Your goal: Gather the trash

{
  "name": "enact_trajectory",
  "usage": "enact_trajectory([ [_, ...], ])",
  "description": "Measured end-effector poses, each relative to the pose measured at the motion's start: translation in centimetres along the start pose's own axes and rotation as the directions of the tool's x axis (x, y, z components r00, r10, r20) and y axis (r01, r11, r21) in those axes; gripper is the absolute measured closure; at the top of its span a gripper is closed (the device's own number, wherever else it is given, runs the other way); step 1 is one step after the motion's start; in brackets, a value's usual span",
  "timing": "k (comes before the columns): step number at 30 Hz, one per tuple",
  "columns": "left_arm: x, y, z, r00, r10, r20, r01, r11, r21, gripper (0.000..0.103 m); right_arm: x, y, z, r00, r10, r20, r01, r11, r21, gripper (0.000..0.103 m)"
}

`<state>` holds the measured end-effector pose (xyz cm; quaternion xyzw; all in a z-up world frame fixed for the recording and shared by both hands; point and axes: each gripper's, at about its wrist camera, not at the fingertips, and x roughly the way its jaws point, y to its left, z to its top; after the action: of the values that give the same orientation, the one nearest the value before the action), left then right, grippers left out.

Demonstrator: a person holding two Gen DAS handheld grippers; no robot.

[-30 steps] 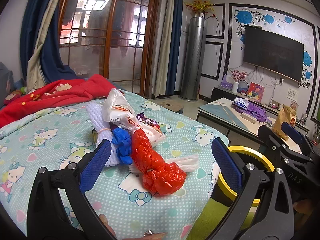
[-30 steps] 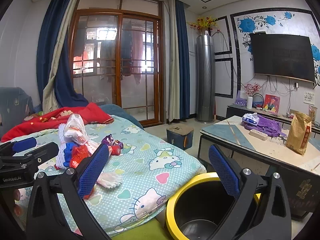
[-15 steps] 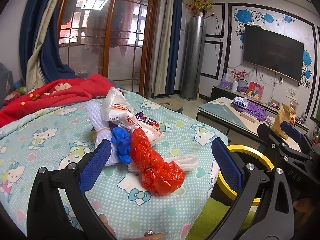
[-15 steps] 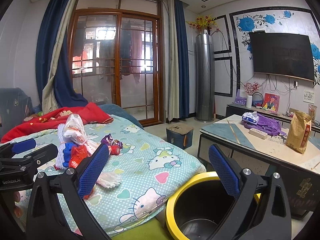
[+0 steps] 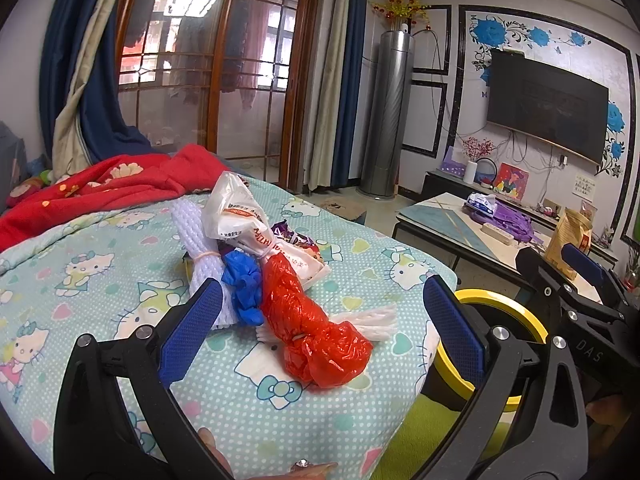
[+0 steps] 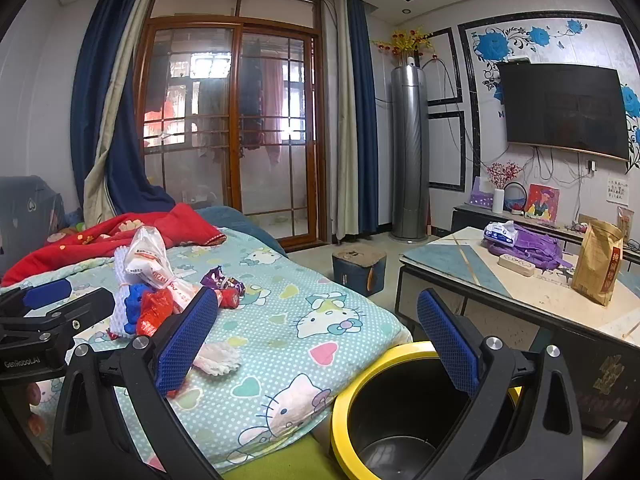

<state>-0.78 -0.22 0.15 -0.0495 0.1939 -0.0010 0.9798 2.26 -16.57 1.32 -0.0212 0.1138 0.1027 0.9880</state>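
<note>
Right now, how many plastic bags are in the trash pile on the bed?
2: a red plastic bag at the pile's near end, and a white printed plastic bag behind it, toward the red blanket. Others may be hidden underneath.

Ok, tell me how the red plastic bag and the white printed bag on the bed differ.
The red plastic bag is crumpled and twisted into a tight bundle lying flat; the white printed bag is puffed up, its top standing above the pile. The red one is plain, the white one carries printed lettering. The red one lies nearer the left hand-held gripper, the white one farther back. Both are thin plastic resting on the patterned bedspread.
</note>
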Motion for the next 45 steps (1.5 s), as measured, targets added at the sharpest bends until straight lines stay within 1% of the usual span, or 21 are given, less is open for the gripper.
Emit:
enact_trajectory([
  [6, 0.1, 0.0, -0.1, 1.0, 0.001, -0.004, -0.001, 1.0, -0.003, 0.011, -0.1, 0.0, -0.1, 1.0, 0.003, 0.002, -0.003, 1.0, -0.003, 0.006],
  [10, 0.0, 0.5, -0.1, 1.0, 0.011, -0.005, -0.012, 1.0, -0.023, 0.011, 0.1, 0.4, -0.7, 1.0, 0.028, 0.006, -0.028, 0.999, -0.015, 0.006],
  [14, 0.1, 1.5, 0.0, 0.999, 0.033, -0.002, -0.033, 0.998, -0.054, 0.011, -0.1, 1.4, -0.8, 0.996, 0.085, 0.01, -0.085, 0.995, -0.051, 0.006],
  [17, 0.2, 2.9, 0.6, 0.999, 0.053, -0.003, -0.053, 0.996, -0.077, 0.011, -0.2, 2.5, -0.7, 0.99, 0.143, 0.004, -0.142, 0.985, -0.096, 0.006],
  [20, 0.1, 4.1, 0.9, 0.997, 0.077, 0.0, -0.076, 0.992, -0.099, 0.011, -0.3, 3.7, -0.5, 0.983, 0.183, -0.007, -0.183, 0.974, -0.134, 0.006],
  [22, 0.1, 5.0, 1.1, 0.996, 0.094, -0.002, -0.093, 0.989, -0.113, 0.011, 0.0, 4.8, -0.3, 0.976, 0.215, -0.03, -0.217, 0.962, -0.165, 0.006],
  [26, 0.2, 6.7, 1.4, 0.993, 0.117, -0.011, -0.117, 0.983, -0.144, 0.011, 1.3, 5.8, 0.3, 0.96, 0.271, -0.072, -0.279, 0.947, -0.159, 0.006],
  [29, 0.5, 8.0, 1.6, 0.992, 0.123, -0.03, -0.126, 0.978, -0.167, 0.011, 2.7, 6.2, 0.6, 0.951, 0.29, -0.105, -0.302, 0.945, -0.126, 0.006],
  [30, 0.6, 8.4, 1.7, 0.991, 0.127, -0.038, -0.132, 0.976, -0.174, 0.011, 3.5, 6.5, 0.8, 0.945, 0.3, -0.128, -0.315, 0.942, -0.115, 0.006],
  [33, 0.9, 9.6, 1.8, 0.99, 0.129, -0.06, -0.138, 0.971, -0.197, 0.011, 5.1, 7.0, 1.0, 0.941, 0.303, -0.153, -0.322, 0.939, -0.12, 0.006],
  [37, 1.5, 10.7, 1.8, 0.992, 0.107, -0.073, -0.12, 0.969, -0.214, 0.011, 7.5, 7.4, 1.6, 0.93, 0.315, -0.191, -0.335, 0.938, -0.083, 0.006],
  [39, 1.8, 11.1, 1.9, 0.994, 0.086, -0.074, -0.101, 0.968, -0.23, 0.011, 8.7, 7.5, 1.8, 0.923, 0.319, -0.217, -0.341, 0.938, -0.069, 0.01],
  [41, 2.1, 11.3, 2.0, 0.996, 0.061, -0.071, -0.076, 0.967, -0.244, 0.011, 10.2, 7.9, 1.9, 0.911, 0.328, -0.252, -0.352, 0.934, -0.06, 0.022],
  [44, 3.2, 11.3, 2.2, 0.993, 0.064, -0.098, -0.085, 0.972, -0.221, 0.011, 12.1, 8.2, 1.8, 0.89, 0.342, -0.302, -0.368, 0.929, -0.032, 0.029],
  [45, 3.7, 11.4, 2.2, 0.992, 0.055, -0.113, -0.079, 0.973, -0.219, 0.011, 12.5, 8.1, 1.6, 0.883, 0.349, -0.314, -0.373, 0.927, -0.02, 0.03],
])
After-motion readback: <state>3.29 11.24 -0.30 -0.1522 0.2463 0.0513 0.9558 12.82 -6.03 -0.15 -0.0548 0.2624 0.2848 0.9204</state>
